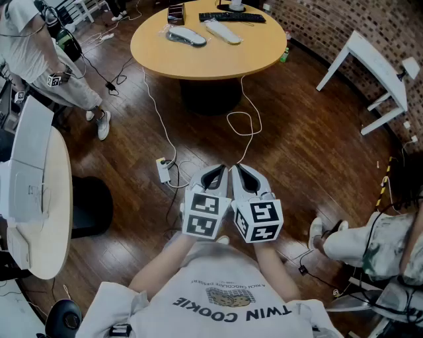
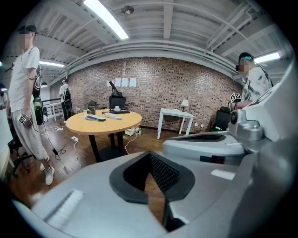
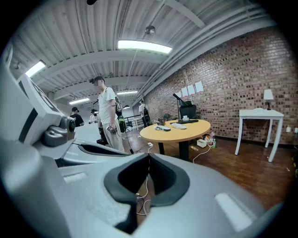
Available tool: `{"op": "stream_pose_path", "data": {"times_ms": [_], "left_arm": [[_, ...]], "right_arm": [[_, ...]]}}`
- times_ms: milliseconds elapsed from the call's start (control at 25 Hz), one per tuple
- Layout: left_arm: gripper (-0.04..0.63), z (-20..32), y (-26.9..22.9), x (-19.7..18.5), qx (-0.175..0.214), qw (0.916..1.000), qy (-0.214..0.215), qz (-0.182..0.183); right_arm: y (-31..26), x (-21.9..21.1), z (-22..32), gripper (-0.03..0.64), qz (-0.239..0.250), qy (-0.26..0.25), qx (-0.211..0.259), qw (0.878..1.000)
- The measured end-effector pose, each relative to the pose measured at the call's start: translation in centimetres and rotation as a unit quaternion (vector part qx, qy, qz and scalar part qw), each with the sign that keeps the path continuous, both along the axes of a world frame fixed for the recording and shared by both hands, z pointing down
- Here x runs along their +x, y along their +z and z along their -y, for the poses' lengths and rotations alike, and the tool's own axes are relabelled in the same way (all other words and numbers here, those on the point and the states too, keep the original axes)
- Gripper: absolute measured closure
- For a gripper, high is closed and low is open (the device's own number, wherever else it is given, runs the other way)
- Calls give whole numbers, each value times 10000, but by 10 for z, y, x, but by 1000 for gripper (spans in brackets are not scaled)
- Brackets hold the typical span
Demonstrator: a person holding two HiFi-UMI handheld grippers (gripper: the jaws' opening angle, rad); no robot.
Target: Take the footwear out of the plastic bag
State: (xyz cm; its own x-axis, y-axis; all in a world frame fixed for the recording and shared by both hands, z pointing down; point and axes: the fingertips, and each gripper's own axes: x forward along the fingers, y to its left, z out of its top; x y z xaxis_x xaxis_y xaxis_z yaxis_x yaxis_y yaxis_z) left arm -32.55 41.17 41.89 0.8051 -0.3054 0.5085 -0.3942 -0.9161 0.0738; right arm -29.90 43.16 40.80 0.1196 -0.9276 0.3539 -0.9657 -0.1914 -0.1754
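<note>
Two pieces of light footwear lie in clear plastic bags on the far round wooden table (image 1: 211,59): one on the left (image 1: 187,36), one to its right (image 1: 223,32). They also show as the left piece (image 2: 95,118) and the right piece (image 3: 179,126) in the gripper views. Both grippers hang side by side close to my chest, far from the table. My left gripper (image 1: 213,177) (image 2: 150,155) is shut with nothing in it. My right gripper (image 1: 246,177) (image 3: 149,158) is likewise shut and empty.
A keyboard (image 1: 231,17) lies at the table's far edge. A power strip (image 1: 164,170) and white cables trail over the wooden floor between me and the table. A person (image 1: 39,59) stands at far left, another sits at right (image 1: 370,244). A white side table (image 1: 377,72) stands at right.
</note>
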Motion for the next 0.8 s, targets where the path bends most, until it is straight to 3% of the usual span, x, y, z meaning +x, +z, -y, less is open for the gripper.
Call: {"op": "stream_pose_path", "data": {"times_ms": [480, 800], "left_arm": [[588, 149, -3, 65, -20, 9995, 318, -7], [588, 207, 0, 87, -155, 9989, 435, -28]], "right_arm": [[2, 57, 144, 615, 32, 229, -111, 9997], [0, 80, 203, 615, -30, 326, -179, 9993]]}}
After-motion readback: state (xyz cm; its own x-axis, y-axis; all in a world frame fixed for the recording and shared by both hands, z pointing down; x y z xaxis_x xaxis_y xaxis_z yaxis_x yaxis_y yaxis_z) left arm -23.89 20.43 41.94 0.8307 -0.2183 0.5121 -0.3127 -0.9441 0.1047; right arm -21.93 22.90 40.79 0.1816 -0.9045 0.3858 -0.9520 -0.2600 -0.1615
